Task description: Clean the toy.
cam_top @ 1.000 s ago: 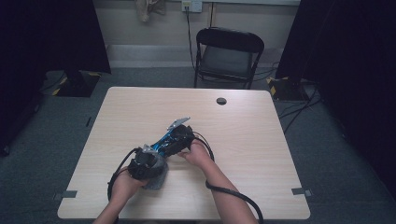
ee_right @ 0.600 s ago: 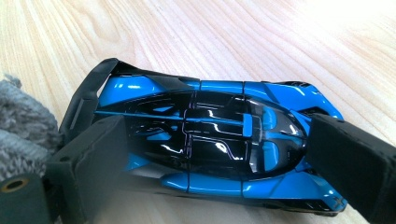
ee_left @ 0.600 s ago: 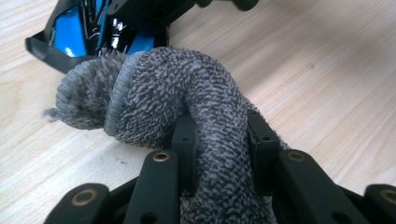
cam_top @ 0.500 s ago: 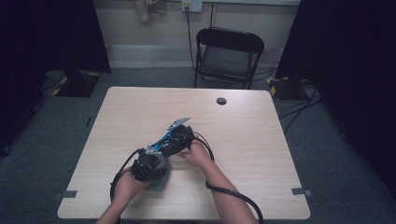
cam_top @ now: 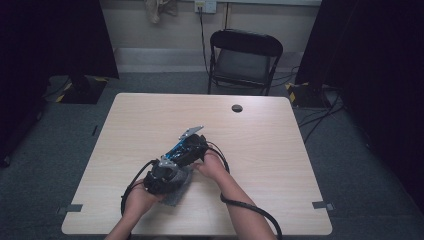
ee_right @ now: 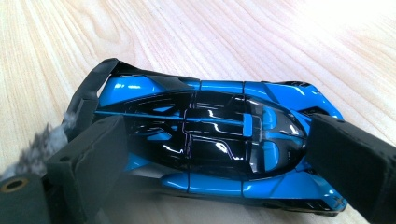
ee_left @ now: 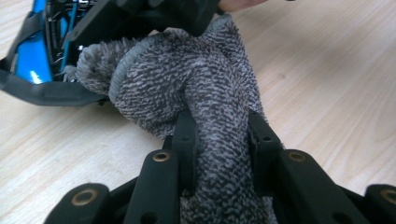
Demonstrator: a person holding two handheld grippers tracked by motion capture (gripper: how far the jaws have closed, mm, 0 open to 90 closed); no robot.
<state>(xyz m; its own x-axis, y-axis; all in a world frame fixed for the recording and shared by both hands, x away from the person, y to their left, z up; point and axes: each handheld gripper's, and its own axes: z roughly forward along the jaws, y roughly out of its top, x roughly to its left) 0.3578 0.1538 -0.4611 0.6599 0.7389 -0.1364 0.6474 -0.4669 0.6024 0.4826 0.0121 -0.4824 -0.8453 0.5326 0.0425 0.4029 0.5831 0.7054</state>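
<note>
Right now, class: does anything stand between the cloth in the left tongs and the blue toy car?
Nothing visible does. The cloth, pinched in the left tongs, already reaches the car at one end. The right tongs straddle the car lengthwise on the table.

No readable text or labels.
</note>
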